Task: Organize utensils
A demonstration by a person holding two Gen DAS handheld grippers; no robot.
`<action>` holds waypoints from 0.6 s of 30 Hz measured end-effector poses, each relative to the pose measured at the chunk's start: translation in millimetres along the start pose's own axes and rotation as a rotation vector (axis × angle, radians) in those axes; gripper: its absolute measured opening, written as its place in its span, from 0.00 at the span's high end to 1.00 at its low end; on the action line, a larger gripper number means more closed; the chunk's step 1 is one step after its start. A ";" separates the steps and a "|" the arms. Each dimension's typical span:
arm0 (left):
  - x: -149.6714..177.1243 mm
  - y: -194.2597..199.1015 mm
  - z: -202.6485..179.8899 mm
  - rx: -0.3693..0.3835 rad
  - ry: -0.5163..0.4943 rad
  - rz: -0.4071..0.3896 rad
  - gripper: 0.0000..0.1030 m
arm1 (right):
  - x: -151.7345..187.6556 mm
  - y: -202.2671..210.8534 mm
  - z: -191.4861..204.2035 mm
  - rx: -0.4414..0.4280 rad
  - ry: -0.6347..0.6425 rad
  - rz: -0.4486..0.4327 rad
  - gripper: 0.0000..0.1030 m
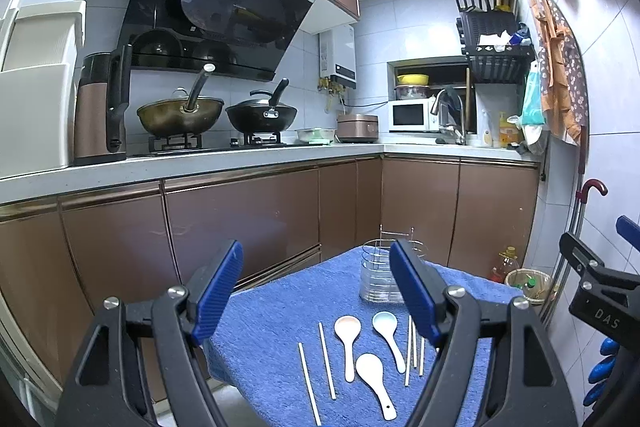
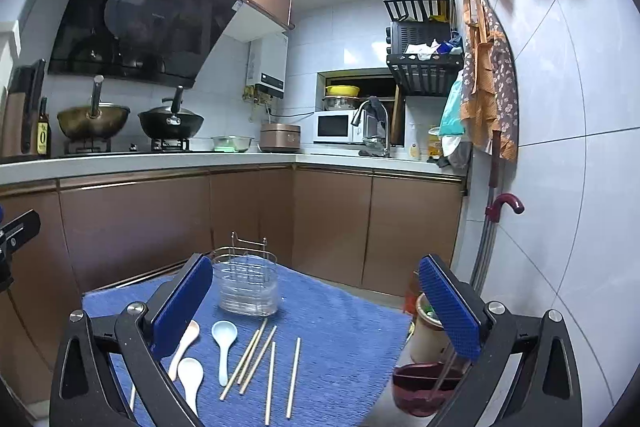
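Note:
A blue towel (image 1: pixel 280 311) (image 2: pixel 340 327) covers a small table. On it lie three ceramic spoons: a pinkish one (image 1: pixel 348 343) (image 2: pixel 186 343), a pale blue one (image 1: pixel 390 337) (image 2: pixel 224 347) and a white one (image 1: pixel 376 383) (image 2: pixel 191 379). Several wooden chopsticks (image 1: pixel 326 359) (image 2: pixel 256 359) lie beside them. A clear utensil holder with a wire frame (image 1: pixel 378 275) (image 2: pixel 246 283) stands upright at the towel's far side. My left gripper (image 1: pixel 316 291) and my right gripper (image 2: pixel 316 307) are open and empty, held above the near part of the towel.
Brown cabinets and a white counter (image 1: pixel 240 159) run behind the table, with woks, a kettle, a rice cooker and a microwave. A bin (image 1: pixel 528 285) and an oil bottle stand on the floor by the right wall. A beige pot (image 2: pixel 426 331) and a dark red bowl (image 2: pixel 420 387) sit right of the table.

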State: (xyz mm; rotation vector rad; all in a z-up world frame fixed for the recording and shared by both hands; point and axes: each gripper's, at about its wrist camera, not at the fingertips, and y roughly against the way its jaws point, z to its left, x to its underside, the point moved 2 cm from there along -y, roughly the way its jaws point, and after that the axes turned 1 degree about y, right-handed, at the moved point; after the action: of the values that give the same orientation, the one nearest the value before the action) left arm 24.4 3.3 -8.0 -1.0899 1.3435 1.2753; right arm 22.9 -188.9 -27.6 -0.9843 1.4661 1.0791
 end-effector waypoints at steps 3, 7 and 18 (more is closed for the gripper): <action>-0.2 -3.0 -1.2 -0.001 -0.006 0.011 0.28 | 0.0 -2.2 0.5 0.012 0.010 0.009 0.00; -1.1 -4.2 -1.9 0.009 0.002 0.013 0.28 | 2.9 -5.7 0.5 0.023 0.026 0.020 0.00; -7.5 -1.5 1.7 0.031 0.063 -0.042 0.27 | 9.4 -13.8 -6.1 0.039 0.029 0.046 0.00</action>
State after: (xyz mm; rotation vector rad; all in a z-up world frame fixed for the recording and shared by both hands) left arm 27.1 4.9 -0.8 -1.1393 1.3762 1.1942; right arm 33.2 -198.8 -38.1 -0.9465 1.5348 1.0693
